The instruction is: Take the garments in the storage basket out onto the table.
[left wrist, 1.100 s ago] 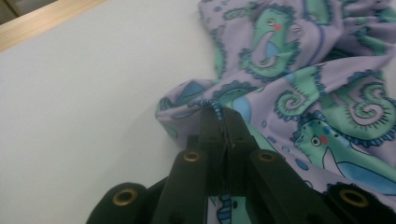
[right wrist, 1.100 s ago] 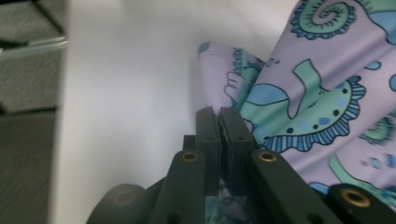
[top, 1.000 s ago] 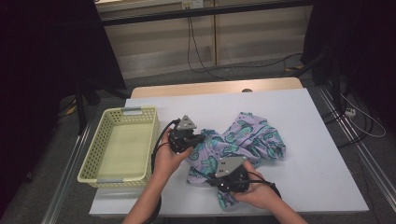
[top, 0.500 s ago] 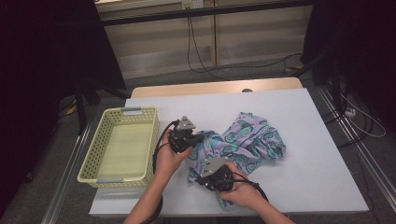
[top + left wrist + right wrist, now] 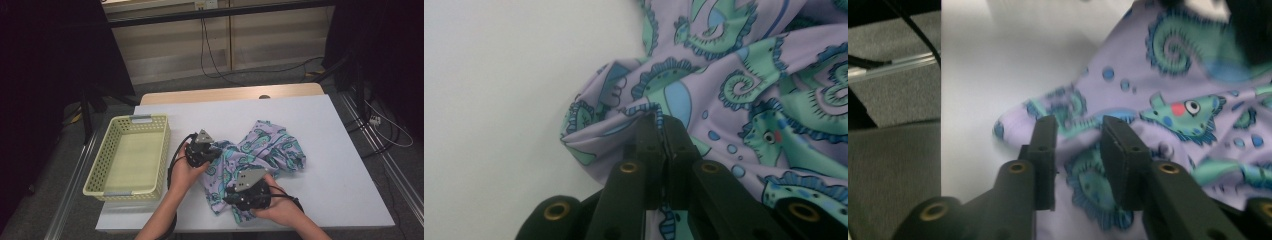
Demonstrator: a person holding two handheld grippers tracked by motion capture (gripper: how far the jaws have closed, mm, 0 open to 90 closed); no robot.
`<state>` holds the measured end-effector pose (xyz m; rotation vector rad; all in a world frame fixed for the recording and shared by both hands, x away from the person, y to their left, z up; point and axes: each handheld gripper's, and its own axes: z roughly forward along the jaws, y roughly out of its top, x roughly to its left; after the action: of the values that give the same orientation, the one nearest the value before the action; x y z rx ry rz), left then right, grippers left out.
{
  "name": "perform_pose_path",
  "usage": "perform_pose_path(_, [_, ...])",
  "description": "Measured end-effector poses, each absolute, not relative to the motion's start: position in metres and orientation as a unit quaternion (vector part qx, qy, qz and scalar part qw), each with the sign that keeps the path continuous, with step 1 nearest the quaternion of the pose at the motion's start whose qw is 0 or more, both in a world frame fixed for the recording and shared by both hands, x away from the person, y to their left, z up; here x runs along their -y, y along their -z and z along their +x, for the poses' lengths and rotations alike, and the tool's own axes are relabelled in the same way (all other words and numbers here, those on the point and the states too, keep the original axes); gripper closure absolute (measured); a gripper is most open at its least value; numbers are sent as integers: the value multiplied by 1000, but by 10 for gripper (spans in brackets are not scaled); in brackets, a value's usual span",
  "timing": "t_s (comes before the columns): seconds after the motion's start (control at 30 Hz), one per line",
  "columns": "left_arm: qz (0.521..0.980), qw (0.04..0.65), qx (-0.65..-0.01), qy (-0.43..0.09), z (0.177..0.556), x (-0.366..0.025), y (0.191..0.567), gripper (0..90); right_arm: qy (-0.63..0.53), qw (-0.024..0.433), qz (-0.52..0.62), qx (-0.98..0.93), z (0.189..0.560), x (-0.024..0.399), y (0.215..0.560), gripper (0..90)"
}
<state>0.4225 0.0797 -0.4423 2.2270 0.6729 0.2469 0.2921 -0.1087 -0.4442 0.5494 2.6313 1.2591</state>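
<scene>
Since the earlier frames: your right claw (image 5: 235, 199) has slid left along the near edge of the cloth (image 5: 270, 150) and then eased back a little; its jaws have just been opening, with a fold of cloth between them. Your left claw (image 5: 214, 152) has sunk slightly onto the cloth's left edge.

Item, basket (image 5: 102, 172): pale yellow, at the left of the surface (image 5: 340, 170), apart from the cloth.

Item, left claw (image 5: 663, 131): closed, jaws pinched together on a raised fold of the cloth (image 5: 749, 90). In the high view your left hand (image 5: 186, 169) covers its body, so the jaw tips are hard to make out there. Forearm comes in from the bottom edge, cut off below the elbow, and the claw points right toward the cloth.

Item, cloth: purple with green and blue seahorse print, crumpled at the middle of the surface, its near part hidden under both claws.

Item, right claw (image 5: 1077, 137): jaws stand apart with the cloth (image 5: 1168, 95) bunched between them; the pads do not press on it. Your right hand (image 5: 285, 207) wraps the body from the right, with the claw pointing left. The top corner of the right gripper view is blurred and dark.
</scene>
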Motion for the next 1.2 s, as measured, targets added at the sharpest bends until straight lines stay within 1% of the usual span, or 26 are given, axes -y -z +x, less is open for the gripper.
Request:
perform_pose_path(0.03, [878,379,-271,-109,424,-80,446,879,-421,101,189,-881,293,98,444,600])
perform_pose_path(0.1, [878,364,-286,-118,425,-84,447,881,-406,120,192,-885,296,90,445,556])
perform_pose_path(0.2, [878,349,-301,-127,423,-91,442,881,-406,149,241,-869,307,90,450,460])
perform_pose_path(0.23, [876,352,-303,-129,422,-94,440,880,-405,161,258,-862,311,90,453,409])
perform_pose_path(0.27, [874,358,-304,-128,421,-95,439,880,-397,169,272,-860,316,90,456,398])
perform_pose_path(0.33, [874,359,-302,-126,419,-97,438,875,-387,143,278,-868,324,88,465,425])
perform_pose_path(0.37, [874,359,-301,-127,418,-97,438,874,-389,139,281,-867,326,86,469,429])
perform_pose_path(0.4, [873,362,-301,-125,418,-97,438,869,-391,137,283,-865,327,85,469,463])
perform_pose_path(0.47, [873,366,-299,-123,417,-96,436,835,-397,131,280,-864,326,85,468,583])
perform_pose_path(0.53, [871,372,-298,-120,417,-96,435,781,-402,127,273,-865,323,87,468,750])
perform_pose_path(0.57, [870,378,-296,-110,416,-95,434,768,-405,121,273,-865,321,88,468,780])
perform_pose_path(0.6, [870,381,-295,-102,416,-94,433,737,-408,114,268,-865,320,89,468,798])
perform_pose_path(0.63, [868,385,-297,-100,415,-93,433,686,-414,96,264,-866,318,90,467,809])
perform_pose_path(0.7, [863,395,-297,-104,416,-93,432,549,-420,64,247,-871,310,91,464,814])
perform_pose_path(0.73, [862,396,-298,-108,416,-93,432,475,-422,39,227,-877,304,89,464,813])
perform_pose_path(0.77, [862,395,-298,-108,417,-94,431,437,-419,12,206,-884,296,88,463,810])
perform_pose_path(0.8, [857,401,-304,-106,417,-94,431,421,-415,6,193,-889,288,86,463,800])
perform_pose_path(0.83, [856,404,-308,-97,418,-95,430,400,-412,14,186,-892,283,86,462,766])
perform_pose_path(0.87, [853,407,-312,-98,418,-95,430,377,-413,20,190,-890,282,86,460,686])
perform_pose_path(0.9, [852,408,-311,-104,418,-96,429,357,-424,30,202,-883,283,88,457,572])
perform_pose_path(0.93, [853,407,-310,-109,419,-96,428,342,-431,53,218,-874,286,90,455,484])
perform_pose_path(1.0, [851,409,-314,-104,419,-96,427,314,-426,105,243,-865,293,92,452,410])
perform_pose_path(1.03, [850,409,-313,-106,419,-96,427,302,-427,117,255,-860,297,92,452,342])
perform_pose_path(1.07, [851,408,-312,-108,420,-96,427,291,-428,124,270,-854,301,91,453,312])
perform_pose_path(1.13, [850,409,-313,-110,420,-95,428,269,-408,146,278,-857,309,87,459,313])
perform_pose_path(1.2, [852,407,-308,-111,420,-96,428,249,-398,135,293,-859,316,84,466,346])
